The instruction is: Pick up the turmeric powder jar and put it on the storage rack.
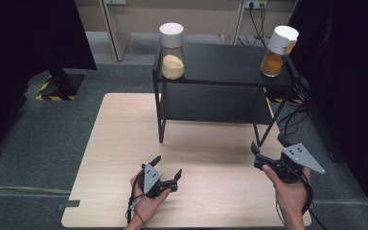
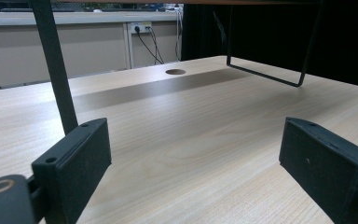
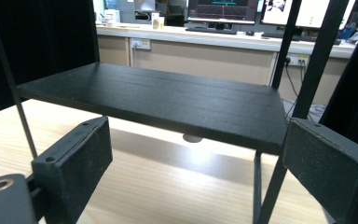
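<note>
While both hands rest low over pale wooden tabletop [image 1: 115, 143], left tongs [image 1: 168, 166] spread, empty; right tongs [image 1: 268, 146] spread, empty, facing black metal two-tier shelf [image 1: 220, 64].

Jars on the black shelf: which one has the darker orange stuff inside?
The jar at the shelf's right end; its powder is deep orange, while the left jar holds pale yellow powder.
</note>
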Demonstrator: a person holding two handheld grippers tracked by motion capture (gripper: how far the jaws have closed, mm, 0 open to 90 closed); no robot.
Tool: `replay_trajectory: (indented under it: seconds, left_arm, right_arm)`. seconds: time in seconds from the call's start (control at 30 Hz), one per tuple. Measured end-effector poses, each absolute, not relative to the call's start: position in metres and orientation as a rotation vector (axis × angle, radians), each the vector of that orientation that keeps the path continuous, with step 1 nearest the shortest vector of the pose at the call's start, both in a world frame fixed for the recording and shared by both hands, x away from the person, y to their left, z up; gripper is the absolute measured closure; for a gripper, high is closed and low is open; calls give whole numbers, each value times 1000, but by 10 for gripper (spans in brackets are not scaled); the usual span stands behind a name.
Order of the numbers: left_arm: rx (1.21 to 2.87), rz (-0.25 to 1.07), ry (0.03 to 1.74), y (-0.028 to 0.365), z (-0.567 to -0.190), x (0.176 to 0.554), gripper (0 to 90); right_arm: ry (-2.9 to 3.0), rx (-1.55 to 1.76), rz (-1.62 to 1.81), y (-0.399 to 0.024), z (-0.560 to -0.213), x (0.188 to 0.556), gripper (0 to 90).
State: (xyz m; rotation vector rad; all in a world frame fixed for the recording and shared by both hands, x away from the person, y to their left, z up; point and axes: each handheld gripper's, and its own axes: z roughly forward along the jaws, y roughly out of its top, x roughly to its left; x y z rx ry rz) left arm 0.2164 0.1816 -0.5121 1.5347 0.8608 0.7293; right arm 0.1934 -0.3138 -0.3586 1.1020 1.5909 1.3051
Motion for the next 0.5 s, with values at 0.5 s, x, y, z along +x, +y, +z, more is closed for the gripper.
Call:
replay_trajectory:
  seconds: [0.5]
  left_arm:
    - [1538, 732, 860, 181, -512, 216, 85]
  right_arm:
    - [1628, 1133, 1289, -312, -388, 184, 82]
